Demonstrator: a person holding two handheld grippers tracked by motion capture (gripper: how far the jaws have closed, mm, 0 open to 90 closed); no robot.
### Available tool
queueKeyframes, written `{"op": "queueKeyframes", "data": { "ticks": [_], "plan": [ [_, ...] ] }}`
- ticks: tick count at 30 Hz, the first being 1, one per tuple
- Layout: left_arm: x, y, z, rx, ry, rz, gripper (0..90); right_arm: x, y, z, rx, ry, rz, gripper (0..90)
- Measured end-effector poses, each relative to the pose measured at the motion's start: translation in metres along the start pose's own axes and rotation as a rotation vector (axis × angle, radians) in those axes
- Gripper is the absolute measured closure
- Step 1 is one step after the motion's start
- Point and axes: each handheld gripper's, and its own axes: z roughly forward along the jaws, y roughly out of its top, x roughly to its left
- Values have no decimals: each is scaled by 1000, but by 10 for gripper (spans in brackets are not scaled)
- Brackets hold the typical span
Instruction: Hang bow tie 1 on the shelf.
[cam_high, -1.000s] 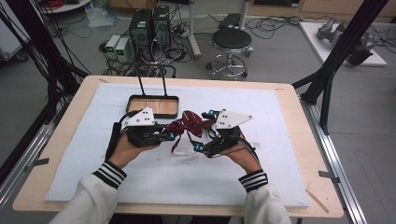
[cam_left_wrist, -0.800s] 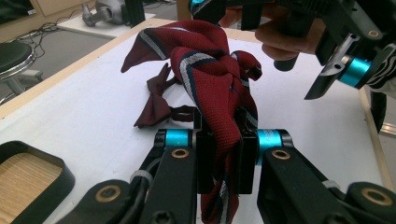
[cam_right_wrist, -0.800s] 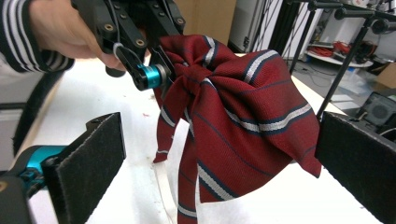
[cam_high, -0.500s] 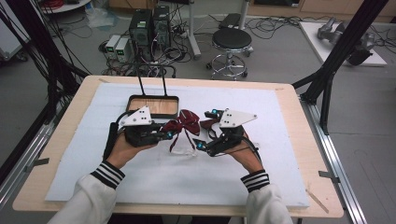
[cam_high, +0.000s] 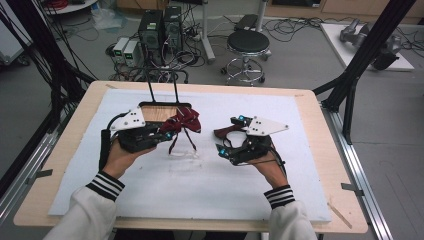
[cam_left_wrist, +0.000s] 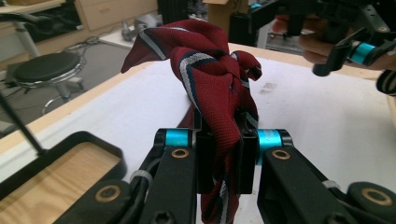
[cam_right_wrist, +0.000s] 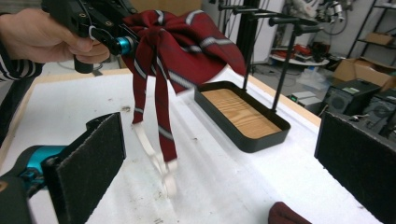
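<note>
A striped red bow tie (cam_left_wrist: 212, 88) is clamped in the left gripper (cam_left_wrist: 219, 156) (jaws closed tight); the right gripper (cam_right_wrist: 219, 158) is held wide open, empty.

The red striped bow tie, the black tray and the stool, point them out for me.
red striped bow tie (cam_left_wrist: 212, 79): left gripper view, knotted middle.
black tray (cam_right_wrist: 261, 137): right gripper view, near rim.
stool (cam_high: 248, 41): high view, seat.

Light was even and fairly bright, falling from overhead; soft shadows lay on the white mat (cam_high: 210, 185) close under the hands. The high view was slightly soft. Near jaws in both gripper views blurred.
</note>
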Motion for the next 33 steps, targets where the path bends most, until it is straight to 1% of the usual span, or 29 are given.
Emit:
{"op": "queueKeyframes", "data": {
  "ticks": [2,3,7,8,10,11,13,17,19,24,25,27,28,29,32,33],
  "plan": [
    [3,0,-5,-6,16,-2,825,1,1,-4,9,-15,-2,10],
    [4,0,-7,-10,26,-6,824,1,1,-5,-1,-20,-9,10],
    [9,0,-17,-25,63,-10,824,1,4,-13,-23,-41,0,10],
    [11,0,-19,-31,72,-13,825,2,5,-15,-20,-52,8,10],
    [13,0,-23,-42,92,-10,825,4,5,-20,-24,-69,6,10],
    [15,0,-25,-48,100,-15,825,4,6,-22,-29,-83,2,10],
    [18,1,-28,-60,122,-19,825,5,5,-26,-51,-105,16,10],
    [24,2,-35,-73,162,-18,824,4,0,-36,-65,-155,42,10],
    [27,2,-39,-86,170,-27,821,3,-2,-41,-76,-169,54,10],
    [36,1,-49,-93,212,-38,821,6,-9,-55,-95,-221,61,10],
    [38,0,-51,-96,219,-42,820,7,-11,-58,-104,-228,58,10],
    [42,0,-54,-102,233,-48,821,9,-15,-63,-116,-241,71,10],
    [44,1,-55,-105,240,-49,821,9,-16,-66,-119,-250,64,10],
    [47,1,-57,-107,249,-53,821,10,-18,-68,-120,-256,74,10],
    [53,1,-60,-110,277,-58,821,11,-23,-72,-115,-273,64,10],
    [55,1,-62,-111,289,-60,821,11,-25,-73,-115,-274,70,10]
  ]
}}
